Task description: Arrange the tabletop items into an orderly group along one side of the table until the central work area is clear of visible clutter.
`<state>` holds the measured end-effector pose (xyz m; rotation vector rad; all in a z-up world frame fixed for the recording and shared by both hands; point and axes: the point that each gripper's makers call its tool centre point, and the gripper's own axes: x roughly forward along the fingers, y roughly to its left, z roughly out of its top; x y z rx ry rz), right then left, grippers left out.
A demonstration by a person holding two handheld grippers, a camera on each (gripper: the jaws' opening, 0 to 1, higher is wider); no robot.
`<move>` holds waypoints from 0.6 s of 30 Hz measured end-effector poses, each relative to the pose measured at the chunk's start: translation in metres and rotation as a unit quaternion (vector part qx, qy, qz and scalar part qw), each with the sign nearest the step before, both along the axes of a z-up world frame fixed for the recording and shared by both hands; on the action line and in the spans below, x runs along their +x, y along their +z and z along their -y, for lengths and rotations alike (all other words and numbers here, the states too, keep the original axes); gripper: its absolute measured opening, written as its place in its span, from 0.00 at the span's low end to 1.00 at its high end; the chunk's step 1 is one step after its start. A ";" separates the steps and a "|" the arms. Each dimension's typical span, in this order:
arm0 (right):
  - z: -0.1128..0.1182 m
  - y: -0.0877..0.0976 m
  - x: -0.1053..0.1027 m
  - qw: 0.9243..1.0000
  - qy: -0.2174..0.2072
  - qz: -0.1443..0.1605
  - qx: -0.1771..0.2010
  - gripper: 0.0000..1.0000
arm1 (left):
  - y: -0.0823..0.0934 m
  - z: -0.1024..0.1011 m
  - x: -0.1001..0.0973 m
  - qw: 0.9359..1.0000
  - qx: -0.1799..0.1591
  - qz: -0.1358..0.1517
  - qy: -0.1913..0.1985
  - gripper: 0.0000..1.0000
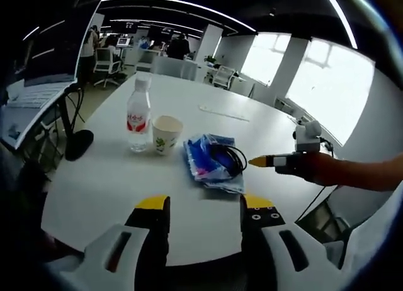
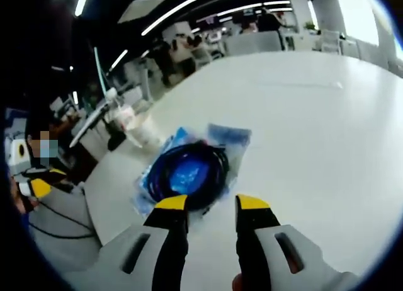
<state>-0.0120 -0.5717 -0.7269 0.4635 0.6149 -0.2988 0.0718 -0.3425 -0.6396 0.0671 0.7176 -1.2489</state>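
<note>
With our right gripper [image 2: 211,203] spread open just short of the cable bag [image 2: 189,168], we judge a forward close next, left gripper [image 1: 204,206] open too.

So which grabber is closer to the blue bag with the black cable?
The right gripper. Its open jaw tips sit right at the edge of the blue bag. The left gripper waits farther back, with bare table between its tips and the bag.

white table [image 1: 113,177]: bottle [image 1: 138,114], cup [image 1: 166,134], packet [image 1: 211,162]
</note>
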 end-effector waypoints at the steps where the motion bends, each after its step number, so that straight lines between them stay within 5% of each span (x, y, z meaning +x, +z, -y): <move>1: 0.000 0.001 0.002 1.000 0.001 0.000 0.000 0.27 | 0.001 0.001 0.001 1.000 -0.001 0.001 0.000 0.44; 18: 0.008 -0.012 0.026 0.999 -0.027 0.005 0.032 0.26 | 0.002 0.006 0.005 1.000 -0.008 -0.005 0.006 0.44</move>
